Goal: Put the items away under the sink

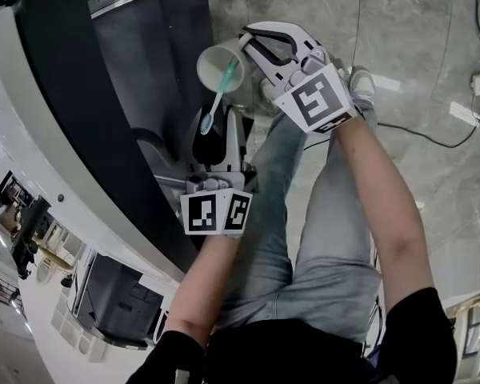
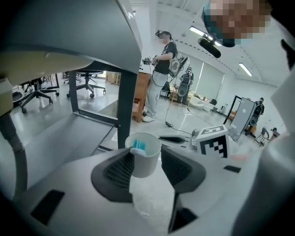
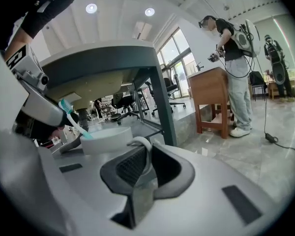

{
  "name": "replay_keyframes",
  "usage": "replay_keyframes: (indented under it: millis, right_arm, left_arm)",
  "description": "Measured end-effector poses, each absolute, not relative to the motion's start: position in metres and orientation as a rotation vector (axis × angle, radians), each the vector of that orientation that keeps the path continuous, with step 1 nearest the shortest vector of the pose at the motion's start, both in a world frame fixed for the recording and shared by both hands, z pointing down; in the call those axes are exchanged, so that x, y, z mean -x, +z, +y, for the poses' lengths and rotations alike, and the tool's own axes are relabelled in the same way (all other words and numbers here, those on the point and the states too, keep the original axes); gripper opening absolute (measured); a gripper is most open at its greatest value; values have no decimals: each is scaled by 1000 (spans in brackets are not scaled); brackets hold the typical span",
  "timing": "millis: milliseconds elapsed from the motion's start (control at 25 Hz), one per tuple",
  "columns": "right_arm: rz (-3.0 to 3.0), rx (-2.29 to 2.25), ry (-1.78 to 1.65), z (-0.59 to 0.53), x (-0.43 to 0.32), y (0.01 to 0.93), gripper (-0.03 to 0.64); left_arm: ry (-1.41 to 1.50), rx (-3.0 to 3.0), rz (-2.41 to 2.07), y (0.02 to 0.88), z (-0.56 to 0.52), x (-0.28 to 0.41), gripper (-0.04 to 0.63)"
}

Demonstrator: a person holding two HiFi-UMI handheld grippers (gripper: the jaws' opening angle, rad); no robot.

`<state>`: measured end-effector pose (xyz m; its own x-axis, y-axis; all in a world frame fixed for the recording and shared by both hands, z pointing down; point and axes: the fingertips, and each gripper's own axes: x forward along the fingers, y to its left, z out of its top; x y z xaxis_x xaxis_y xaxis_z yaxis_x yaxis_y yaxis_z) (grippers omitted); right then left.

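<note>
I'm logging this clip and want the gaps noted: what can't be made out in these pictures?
Back of the lower shelf: head view, hidden under the counter.
Handle of the cup: head view, covered by the right gripper.
Whether the left gripper touches the toothbrush: left gripper view, they overlap.

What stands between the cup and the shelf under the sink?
Nothing visible. The cup, held by its handle in the right gripper, hangs beside the grey shelf; the frame's leg stands off to one side.
</note>
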<state>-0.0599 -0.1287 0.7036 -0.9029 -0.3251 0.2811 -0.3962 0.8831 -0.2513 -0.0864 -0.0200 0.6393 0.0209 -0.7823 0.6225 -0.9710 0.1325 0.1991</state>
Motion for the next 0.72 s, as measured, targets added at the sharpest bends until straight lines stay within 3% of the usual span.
replay_keyframes:
  millis: [720]
  right_arm:
    - [-2826, -393, 514, -115, 154, 715, 54]
  left_arm:
    - [584, -1724, -1786, 645, 6, 88, 181]
